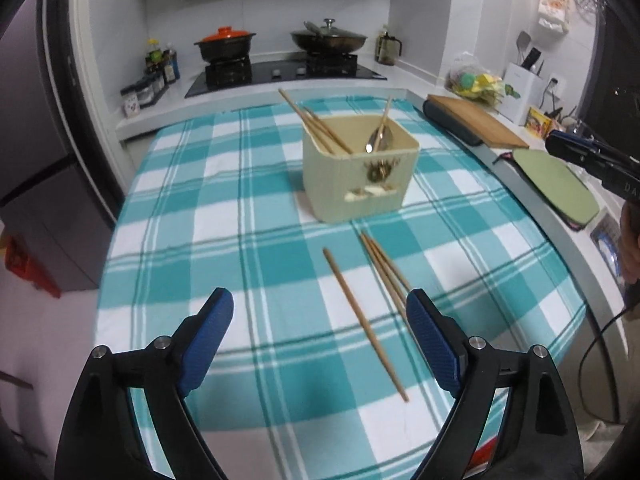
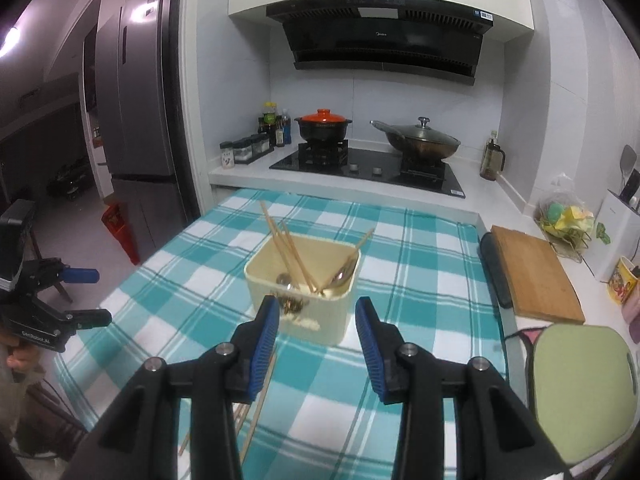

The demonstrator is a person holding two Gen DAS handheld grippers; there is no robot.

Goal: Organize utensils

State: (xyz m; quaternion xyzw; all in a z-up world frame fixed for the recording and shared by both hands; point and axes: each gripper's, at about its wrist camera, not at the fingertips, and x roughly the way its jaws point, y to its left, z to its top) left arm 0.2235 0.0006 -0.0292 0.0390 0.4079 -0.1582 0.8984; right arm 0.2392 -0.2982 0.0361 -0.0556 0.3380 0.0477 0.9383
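A cream utensil box (image 1: pixel 360 176) stands mid-table on the teal checked cloth (image 1: pixel 224 216), with several wooden chopsticks (image 1: pixel 316 124) and a metal spoon (image 1: pixel 378 138) leaning in it. In front of the box a single chopstick (image 1: pixel 362 320) and a loose bundle of chopsticks (image 1: pixel 384 268) lie on the cloth. My left gripper (image 1: pixel 319 296) hovers wide open above them and holds nothing. My right gripper (image 2: pixel 317 301) stands partly open and empty just short of the box (image 2: pixel 304 280). Loose chopsticks (image 2: pixel 260 400) lie below its left finger.
Behind the table is a hob with an orange-lidded pot (image 1: pixel 226 42) and a lidded wok (image 1: pixel 328 38). A wooden cutting board (image 2: pixel 536 276) and a green mat (image 2: pixel 584 388) lie on the counter to the right. A grey fridge (image 2: pixel 136 112) stands left.
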